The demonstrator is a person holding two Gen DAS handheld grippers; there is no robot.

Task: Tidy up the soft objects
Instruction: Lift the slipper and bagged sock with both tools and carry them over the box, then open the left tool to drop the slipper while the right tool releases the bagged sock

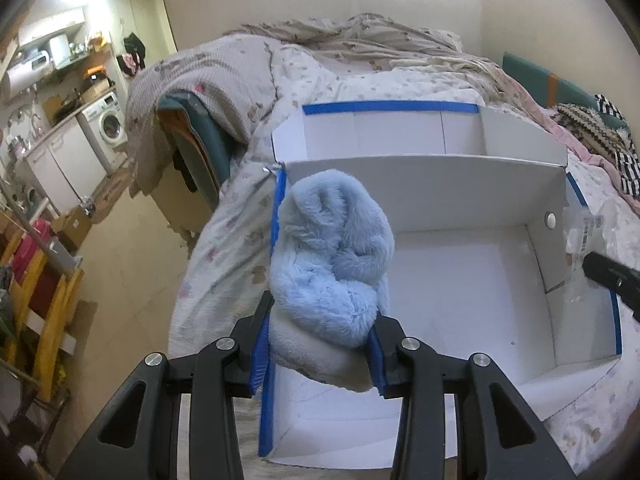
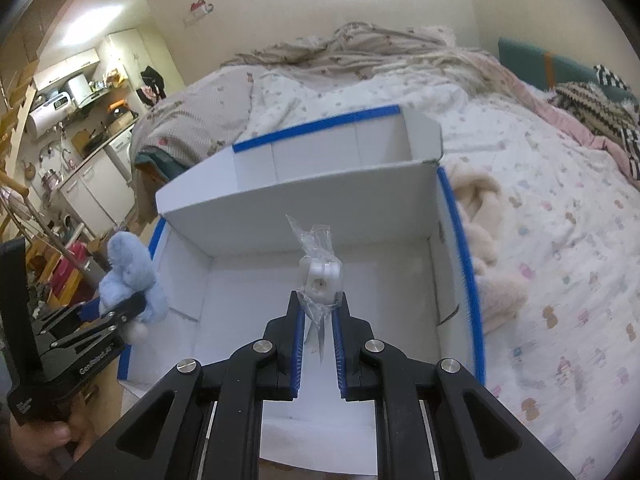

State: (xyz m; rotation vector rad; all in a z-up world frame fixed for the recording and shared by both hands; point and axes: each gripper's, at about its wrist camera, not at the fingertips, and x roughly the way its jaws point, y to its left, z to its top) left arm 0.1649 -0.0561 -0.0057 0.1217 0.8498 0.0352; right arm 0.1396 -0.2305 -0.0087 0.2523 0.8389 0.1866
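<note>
Left gripper (image 1: 320, 320) clamps the blue plush toy (image 1: 332, 256), partly closed fingers (image 1: 260, 344) pressing its sides, above the left wall of the white box (image 1: 460, 280) on the bed (image 2: 540, 240), evidently for dropping in. Right gripper (image 2: 318, 304), nearly shut, pinches a bagged white item (image 2: 320, 276) over the near compartment.

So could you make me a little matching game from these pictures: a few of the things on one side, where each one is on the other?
Things:
1. blue fluffy item
2. clear plastic packet
3. cream plush
4. white box

Places:
A. lying on the bed beside the box
B. clamped in the left tool
C. sitting open on the bed
D. pinched in the right tool

Pairs: 1-B, 2-D, 3-A, 4-C
</note>
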